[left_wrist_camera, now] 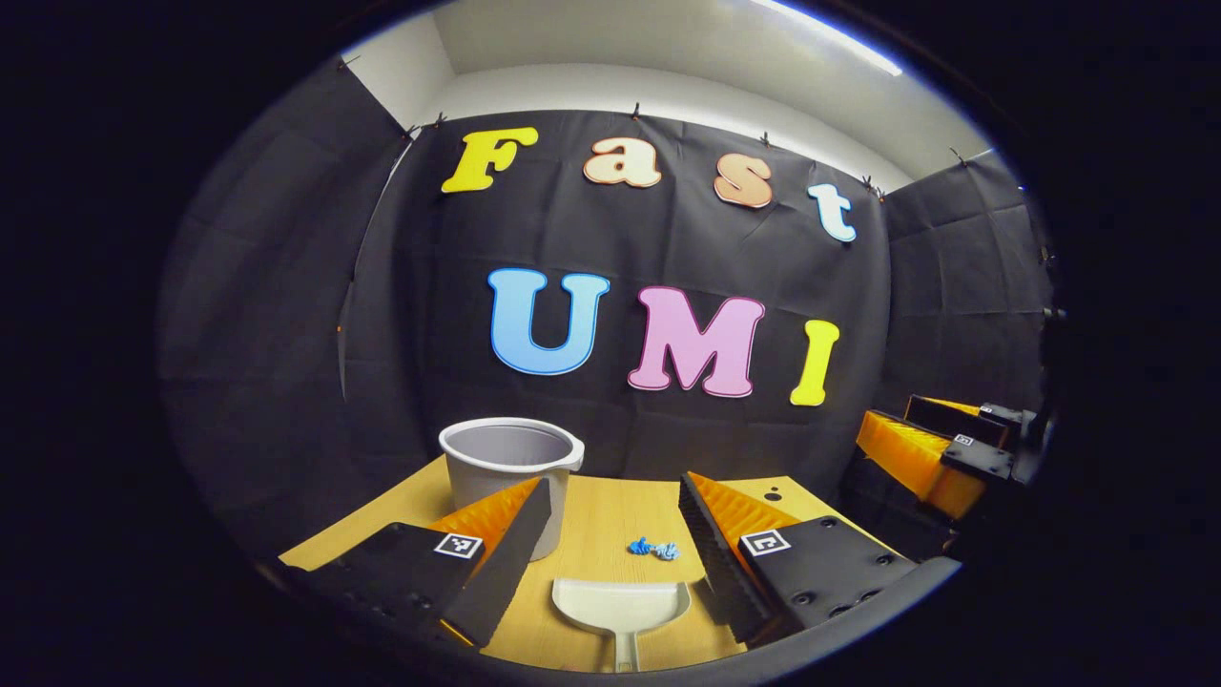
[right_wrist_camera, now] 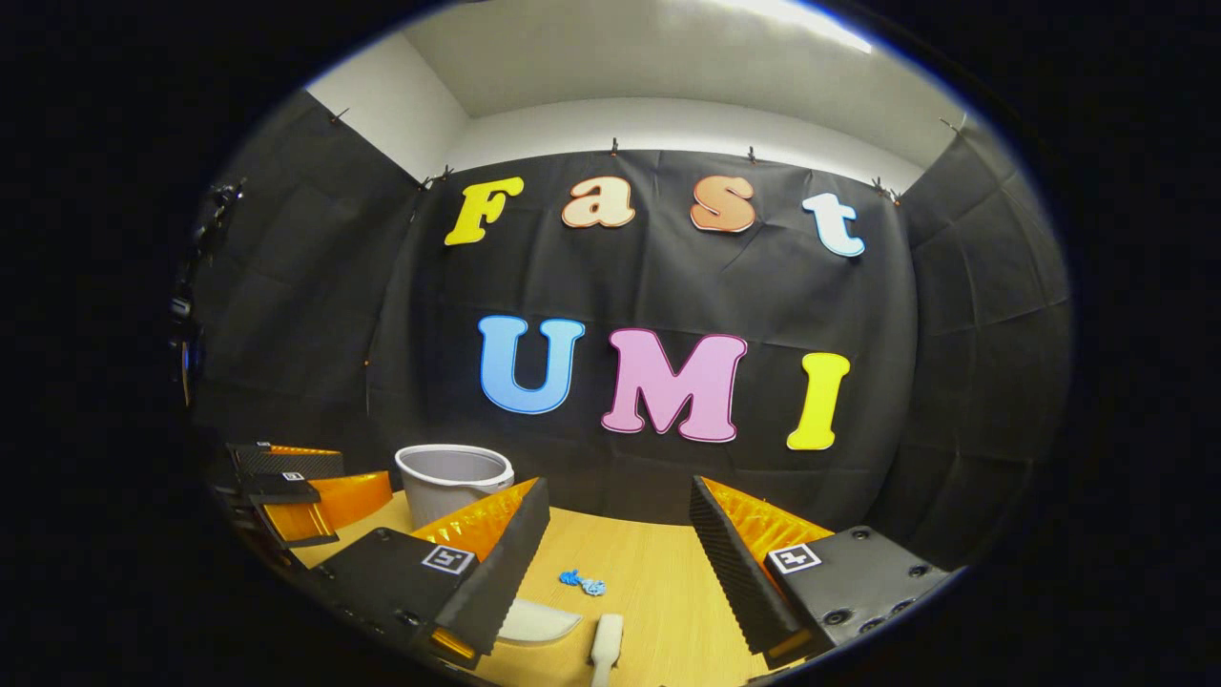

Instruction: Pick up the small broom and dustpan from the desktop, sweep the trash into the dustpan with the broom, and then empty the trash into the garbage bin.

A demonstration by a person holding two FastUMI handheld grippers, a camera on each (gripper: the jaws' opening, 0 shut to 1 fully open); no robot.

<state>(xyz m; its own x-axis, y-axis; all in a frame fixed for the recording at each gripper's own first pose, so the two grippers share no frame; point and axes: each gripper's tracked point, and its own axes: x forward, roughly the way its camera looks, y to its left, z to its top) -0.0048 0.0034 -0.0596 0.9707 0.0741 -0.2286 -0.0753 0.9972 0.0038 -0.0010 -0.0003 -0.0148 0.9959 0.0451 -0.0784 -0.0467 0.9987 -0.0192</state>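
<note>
From the left I see the garbage bin (left_wrist_camera: 510,468), then my left gripper (left_wrist_camera: 610,534) spread wide above the dustpan (left_wrist_camera: 622,611), mouth toward the blue trash (left_wrist_camera: 654,549), handle toward me. Right gripper (right_wrist_camera: 620,553) gapes over the broom (right_wrist_camera: 606,644).

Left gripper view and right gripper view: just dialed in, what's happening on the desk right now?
Nothing is picked up yet. Both grippers hang open above the wooden desk. The left gripper faces the white dustpan, which lies flat with the blue trash just beyond its lip. The right gripper looks down at the broom, lying beside the dustpan. The grey bin stands at the desk's far left, against the booth wall.
</note>
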